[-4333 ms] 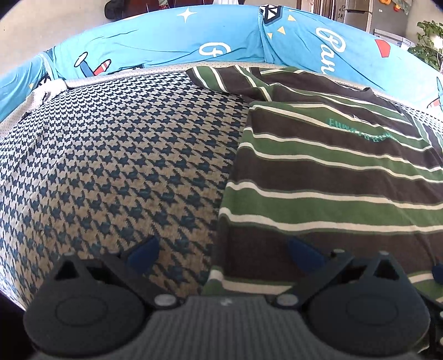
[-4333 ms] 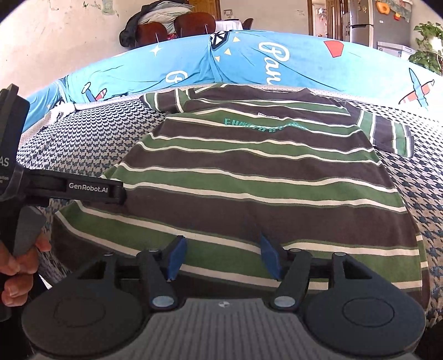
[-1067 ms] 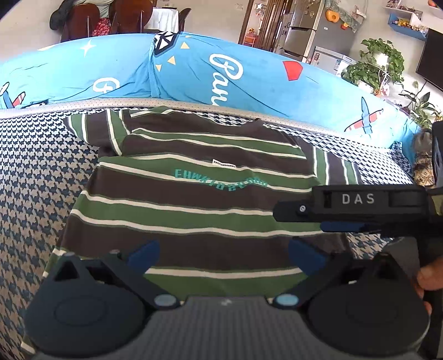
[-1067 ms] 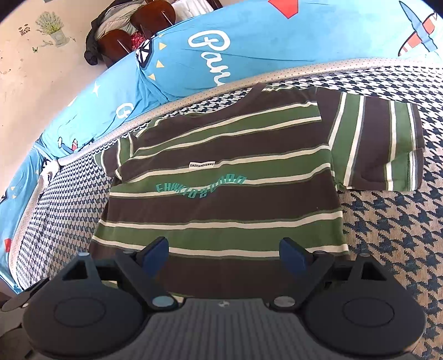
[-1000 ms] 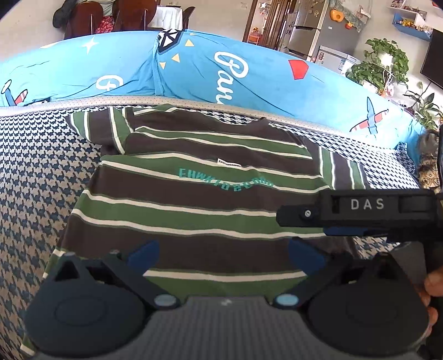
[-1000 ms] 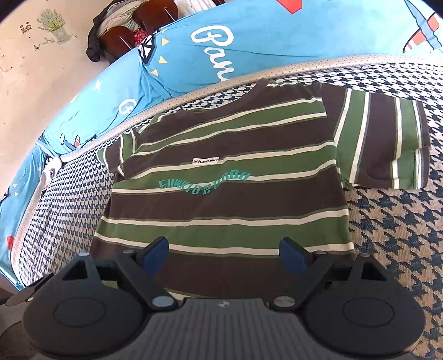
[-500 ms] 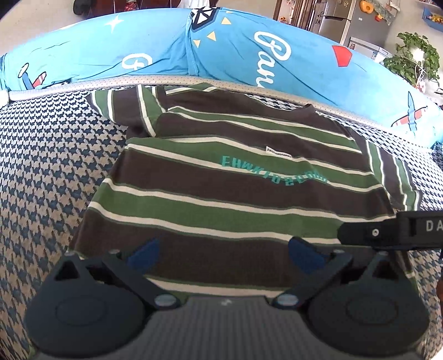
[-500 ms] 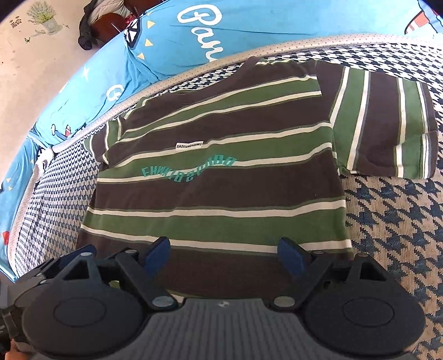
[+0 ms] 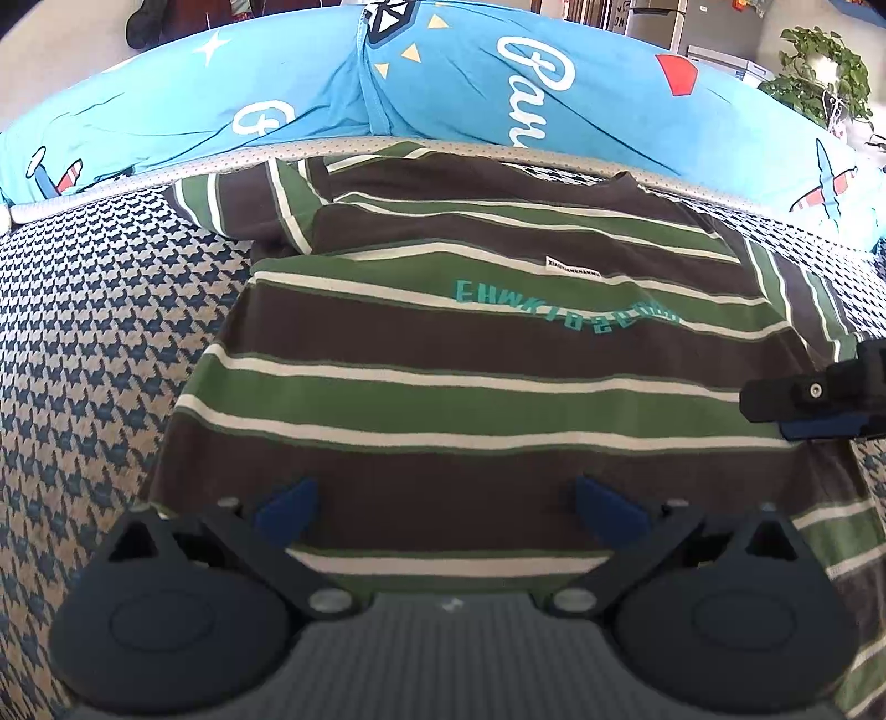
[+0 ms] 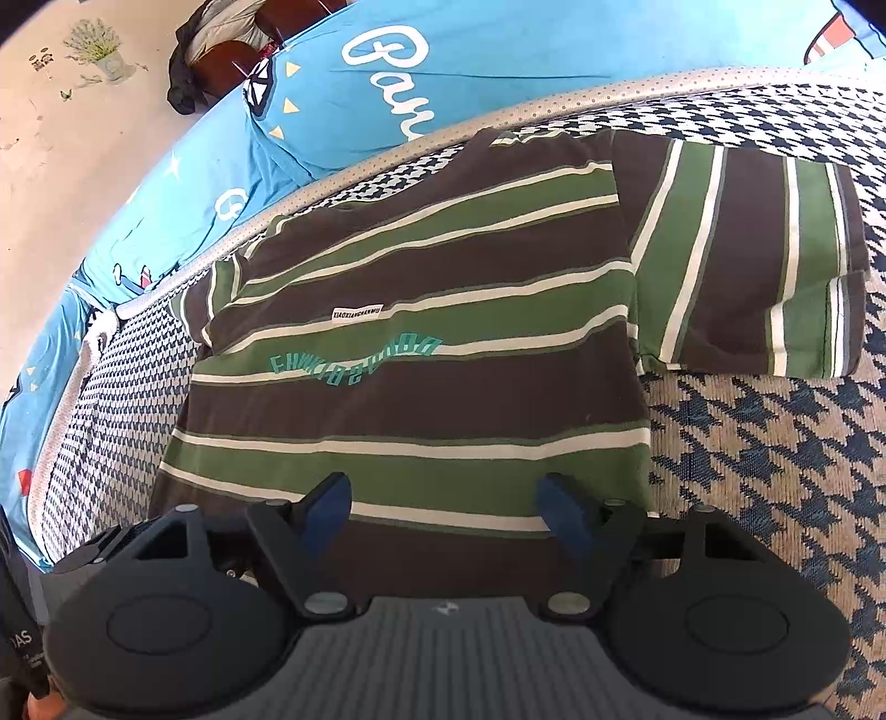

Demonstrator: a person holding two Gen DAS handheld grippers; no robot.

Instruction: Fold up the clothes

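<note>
A striped shirt (image 10: pixel 421 399) is spread flat beyond both empty grippers, the left gripper (image 9: pixel 446 501) wide open, the right gripper (image 10: pixel 443 507) closing.

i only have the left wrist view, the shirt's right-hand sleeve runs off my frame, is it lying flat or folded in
Observer: Flat. The right wrist view shows that sleeve spread out sideways on the houndstooth cover, not folded over the striped t-shirt.
Operator: ok and the right gripper, i just see a bit of it at my edge, got anything yet
Observer: No. The right gripper has its jaws closing, with hem fabric showing between the blue pads but not pinched.
Operator: anything past the bolster on that side
Observer: Yes, a dark jacket draped over a brown chair behind the blue bolster.
</note>
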